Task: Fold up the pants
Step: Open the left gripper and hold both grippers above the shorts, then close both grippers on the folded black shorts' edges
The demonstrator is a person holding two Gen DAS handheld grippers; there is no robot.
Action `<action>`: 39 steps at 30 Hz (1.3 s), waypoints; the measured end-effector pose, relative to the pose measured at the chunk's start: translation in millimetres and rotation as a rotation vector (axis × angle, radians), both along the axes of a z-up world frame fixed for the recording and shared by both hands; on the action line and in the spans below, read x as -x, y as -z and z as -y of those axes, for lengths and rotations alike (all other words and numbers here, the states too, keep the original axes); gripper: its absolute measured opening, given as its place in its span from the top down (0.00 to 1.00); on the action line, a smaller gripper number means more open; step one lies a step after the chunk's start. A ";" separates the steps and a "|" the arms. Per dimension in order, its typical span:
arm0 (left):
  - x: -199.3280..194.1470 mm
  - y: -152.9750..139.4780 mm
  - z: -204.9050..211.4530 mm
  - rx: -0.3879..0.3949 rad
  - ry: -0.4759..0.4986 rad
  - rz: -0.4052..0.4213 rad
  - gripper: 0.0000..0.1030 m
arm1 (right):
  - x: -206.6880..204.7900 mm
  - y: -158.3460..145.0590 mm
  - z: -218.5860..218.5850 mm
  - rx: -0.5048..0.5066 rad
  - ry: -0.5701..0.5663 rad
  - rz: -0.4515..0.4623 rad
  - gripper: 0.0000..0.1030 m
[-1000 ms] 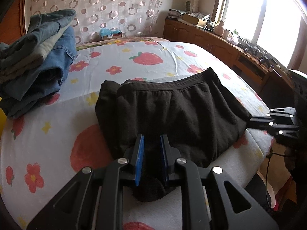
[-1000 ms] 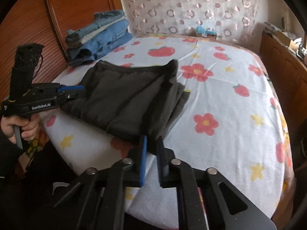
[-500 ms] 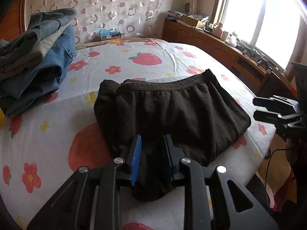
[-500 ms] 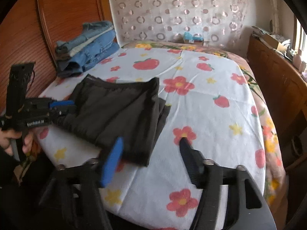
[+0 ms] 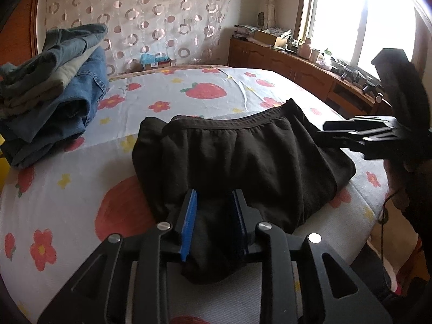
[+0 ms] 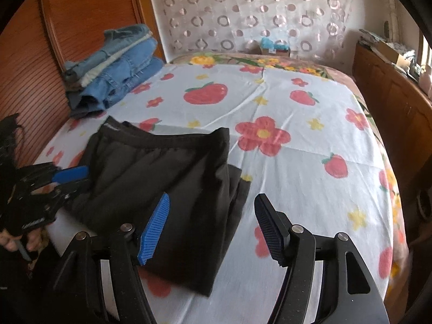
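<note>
**Black pants folded on the bed, both tools at the near edge**

We find the black pants (image 5: 243, 162) lying folded into a compact rectangle on the near part of the bed (image 6: 297, 167), with the elastic waistband along their far edge. In the right wrist view the pants (image 6: 162, 178) show stacked layers at their right side, where a lower layer sticks out a little past the top one.

We see the left gripper (image 5: 214, 216) at the near left corner of the pants. Its jaws stand at a narrow gap and have just been opening. A fold of black cloth lies between them; we cannot tell whether the blue pad (image 5: 189, 224) presses on it. In the right wrist view the same tool (image 6: 70, 178) sits at the left edge of the pants, held by a hand (image 6: 16, 240) that is only partly in frame.

We see the right gripper (image 6: 212, 224) above the near right corner of the pants. Its jaws are spread wide, and they hold nothing. They opened within the last second. The left wrist view shows this tool (image 5: 359, 135) just beside the right edge of the pants.

We note a stack of folded jeans (image 5: 51, 86) at the far left of the bed, against a wooden headboard (image 6: 81, 27). The sheet carries a print of strawberries and flowers. A wooden cabinet (image 5: 297, 73) runs along the right wall below a bright window (image 5: 359, 21).
</note>
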State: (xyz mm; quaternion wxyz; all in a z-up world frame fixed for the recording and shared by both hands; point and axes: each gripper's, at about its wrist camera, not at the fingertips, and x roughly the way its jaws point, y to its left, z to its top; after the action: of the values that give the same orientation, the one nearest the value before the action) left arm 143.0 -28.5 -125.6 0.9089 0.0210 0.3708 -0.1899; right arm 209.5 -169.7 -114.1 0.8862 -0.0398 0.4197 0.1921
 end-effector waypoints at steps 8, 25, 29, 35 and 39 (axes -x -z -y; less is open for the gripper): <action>-5.7 -14.4 -6.5 0.026 -0.003 -0.047 0.75 | -13.7 10.5 0.2 0.010 0.010 -0.026 0.35; -59.2 -13.4 -29.1 0.001 -0.049 -0.090 0.74 | -14.4 14.1 0.2 -0.012 -0.033 -0.017 0.34; -66.5 -3.5 -28.0 -0.013 -0.041 -0.109 0.69 | -15.6 14.1 1.6 -0.027 -0.036 -0.019 0.34; -65.0 -0.9 -28.8 -0.025 -0.033 -0.086 0.63 | -15.2 14.4 1.6 -0.023 -0.036 -0.018 0.34; -64.3 -0.3 -27.9 -0.029 -0.044 -0.073 0.62 | -14.7 14.7 -0.1 -0.001 -0.036 -0.013 0.34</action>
State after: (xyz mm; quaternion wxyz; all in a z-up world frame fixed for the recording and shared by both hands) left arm 207.3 -0.7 -125.3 0.8982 0.0190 0.4069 -0.1654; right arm 224.2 -169.6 -128.8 0.8799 -0.0453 0.4246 0.2084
